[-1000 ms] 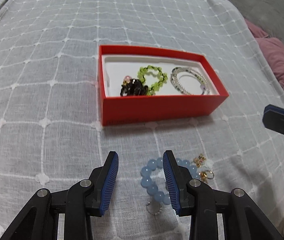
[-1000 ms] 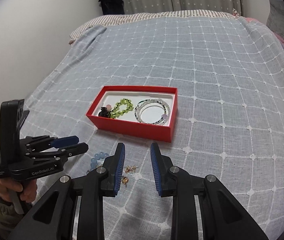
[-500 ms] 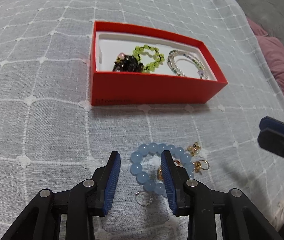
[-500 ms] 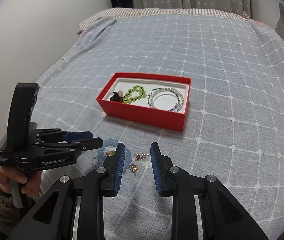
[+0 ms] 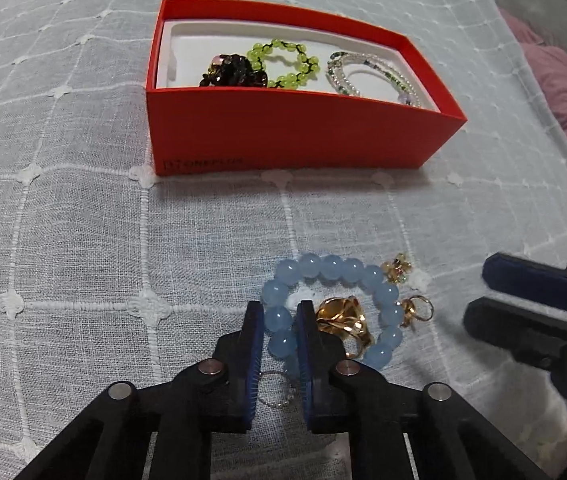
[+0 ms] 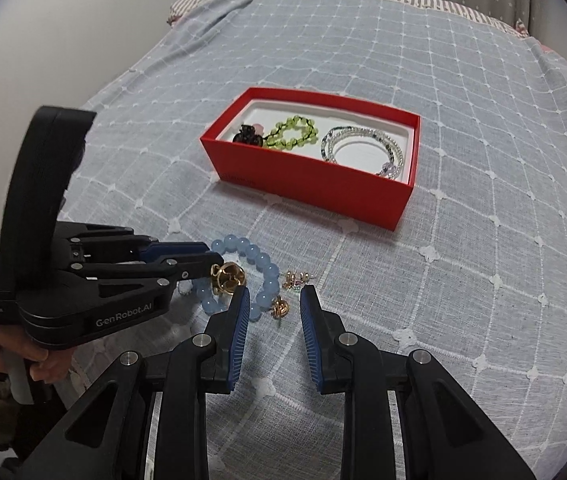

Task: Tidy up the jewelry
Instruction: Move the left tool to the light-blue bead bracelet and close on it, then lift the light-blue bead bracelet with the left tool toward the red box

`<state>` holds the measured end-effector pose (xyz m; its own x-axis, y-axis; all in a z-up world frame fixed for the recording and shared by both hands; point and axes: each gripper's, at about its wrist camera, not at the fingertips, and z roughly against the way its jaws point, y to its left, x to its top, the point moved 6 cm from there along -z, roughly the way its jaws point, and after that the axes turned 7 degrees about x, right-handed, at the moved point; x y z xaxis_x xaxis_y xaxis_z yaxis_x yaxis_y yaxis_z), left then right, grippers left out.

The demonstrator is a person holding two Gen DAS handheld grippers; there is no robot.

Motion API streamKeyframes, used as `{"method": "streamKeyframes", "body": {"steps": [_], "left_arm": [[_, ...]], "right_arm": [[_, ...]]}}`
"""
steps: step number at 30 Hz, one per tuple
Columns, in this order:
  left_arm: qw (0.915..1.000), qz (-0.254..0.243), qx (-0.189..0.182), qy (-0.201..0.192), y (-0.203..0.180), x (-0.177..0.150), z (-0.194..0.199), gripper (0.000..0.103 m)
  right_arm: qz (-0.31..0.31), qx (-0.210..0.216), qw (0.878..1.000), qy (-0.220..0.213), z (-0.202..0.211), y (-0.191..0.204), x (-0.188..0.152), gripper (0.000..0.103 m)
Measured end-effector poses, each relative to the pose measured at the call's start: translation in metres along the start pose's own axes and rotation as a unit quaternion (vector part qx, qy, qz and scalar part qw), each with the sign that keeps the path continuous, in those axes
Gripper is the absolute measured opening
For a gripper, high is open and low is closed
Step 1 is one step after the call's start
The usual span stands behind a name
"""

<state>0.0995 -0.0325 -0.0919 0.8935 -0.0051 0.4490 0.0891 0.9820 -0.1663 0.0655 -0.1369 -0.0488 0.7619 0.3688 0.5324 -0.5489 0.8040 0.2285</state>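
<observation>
A blue bead bracelet (image 5: 339,270) (image 6: 259,260) lies on the checked bedspread in front of a red box (image 5: 283,132) (image 6: 303,188). My left gripper (image 5: 278,312) (image 6: 207,254) is closing its jaws, and the pads press on the bracelet's left-hand beads. Inside the bracelet's loop sits a gold ornament (image 5: 339,316) (image 6: 229,278). A small gold earring (image 5: 415,310) (image 6: 279,308) and a flower earring pair (image 5: 397,266) (image 6: 297,278) lie just right of the loop. My right gripper (image 6: 274,296) (image 5: 479,290) hovers open above the small gold earring, holding nothing.
The box holds a green bead bracelet (image 5: 283,62), a dark beaded piece (image 5: 231,72) and a clear beaded bracelet (image 5: 367,72). A thin silver ring (image 5: 275,392) lies under the left fingers. A pink pillow (image 5: 563,92) is at the right. The bed drops off at the left, where a hand (image 6: 39,360) grips the left tool.
The left gripper sank toward the blue bracelet and its jaws narrowed onto the beads. The right gripper came down closer to the earrings, still open.
</observation>
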Motion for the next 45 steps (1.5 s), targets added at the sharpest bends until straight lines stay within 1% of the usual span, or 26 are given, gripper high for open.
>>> {"method": "streamKeyframes", "body": {"steps": [4, 12, 17, 21, 28, 36, 42, 45], "left_arm": [[1.0, 0.004, -0.002, -0.004, 0.002, 0.002, 0.001, 0.009], [0.9994, -0.005, -0.006, -0.034, -0.001, 0.009, 0.019, 0.009], [0.9974, -0.008, -0.041, -0.059, -0.009, 0.014, 0.034, 0.008], [0.9937, -0.002, -0.075, -0.083, -0.012, 0.02, 0.05, 0.008], [0.9872, 0.004, -0.103, -0.122, -0.012, 0.029, 0.07, 0.008], [0.9809, 0.013, -0.119, -0.153, -0.008, 0.035, 0.087, 0.008], [0.9787, 0.017, -0.117, -0.168, -0.005, 0.038, 0.094, 0.008], [0.9777, 0.019, -0.119, -0.172, -0.004, 0.038, 0.097, 0.008]], "right_arm": [[-0.007, -0.003, 1.0, 0.0, 0.0, -0.003, 0.0, 0.028], [-0.009, -0.007, 1.0, 0.002, 0.001, -0.004, 0.0, 0.028], [-0.009, -0.006, 1.0, 0.004, 0.0, -0.004, 0.0, 0.028], [-0.008, -0.001, 1.0, 0.007, -0.002, -0.003, 0.0, 0.028], [-0.001, 0.008, 1.0, 0.019, -0.01, 0.002, -0.004, 0.028], [0.01, 0.005, 0.999, 0.038, -0.027, 0.007, -0.01, 0.027], [0.023, -0.016, 0.998, 0.05, -0.041, 0.009, -0.014, 0.027], [0.034, -0.026, 0.998, 0.045, -0.043, 0.011, -0.012, 0.026]]}}
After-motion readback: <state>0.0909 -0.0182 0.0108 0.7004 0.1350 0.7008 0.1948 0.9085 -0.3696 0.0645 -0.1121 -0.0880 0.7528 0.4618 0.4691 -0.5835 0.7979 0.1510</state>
